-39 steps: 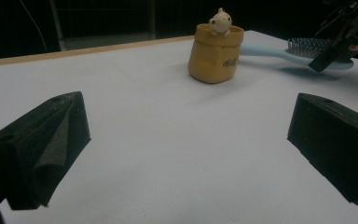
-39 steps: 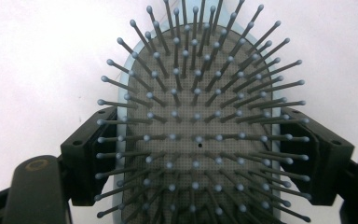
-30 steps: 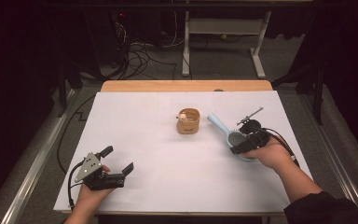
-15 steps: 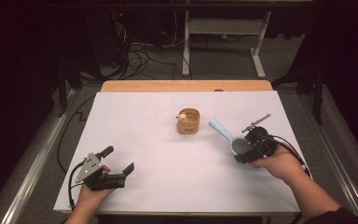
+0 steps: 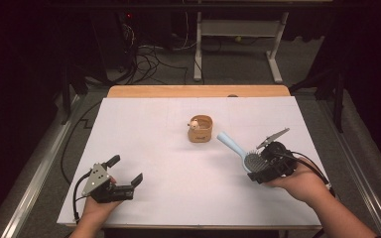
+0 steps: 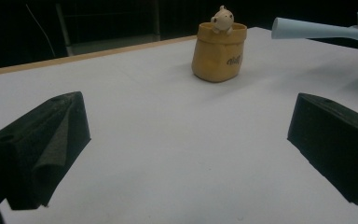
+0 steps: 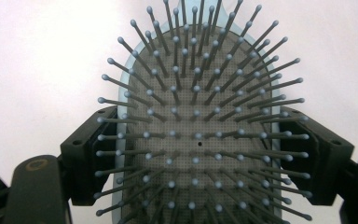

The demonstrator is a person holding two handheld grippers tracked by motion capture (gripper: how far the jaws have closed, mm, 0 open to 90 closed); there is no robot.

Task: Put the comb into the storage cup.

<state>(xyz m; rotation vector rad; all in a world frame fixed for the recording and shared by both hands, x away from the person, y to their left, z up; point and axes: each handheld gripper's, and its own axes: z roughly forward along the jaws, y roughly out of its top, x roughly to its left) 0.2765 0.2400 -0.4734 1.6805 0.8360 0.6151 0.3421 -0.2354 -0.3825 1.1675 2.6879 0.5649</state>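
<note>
On the near left of the white table [image 5: 144, 129], the left gripper [image 5: 127, 171] rests low in the person's left hand. Its two black jaws stand wide apart and there is nothing between them. In the left gripper view, the bare table top shows in the gap between the foam pads [image 6: 51, 149].

In the middle of the table, a bit to the far side, sits a small yellow-brown pot shaped like a sack [image 5: 200, 128], with a tiny cream toy animal [image 5: 194, 123] peeking over its rim. It stands upright and nothing touches it.

On the right, the right gripper [image 5: 254, 168] has hold of a light blue plastic hairbrush with a grey bristle pad [image 5: 252, 161]. The jaws are set wide and press on the two side edges of the brush head. In the right gripper view, the bristles point at the camera and a jaw sits on each side of the head.

The brush's long handle [image 5: 227, 142] sticks out from the gripper, pointing far and left, toward the pot. The handle tip is near the pot but not touching it. The pot lies far-left of the brush, right along its long line. The right hand is much nearer to the pot than the left hand. I think the handle would go into the pot first.
</note>
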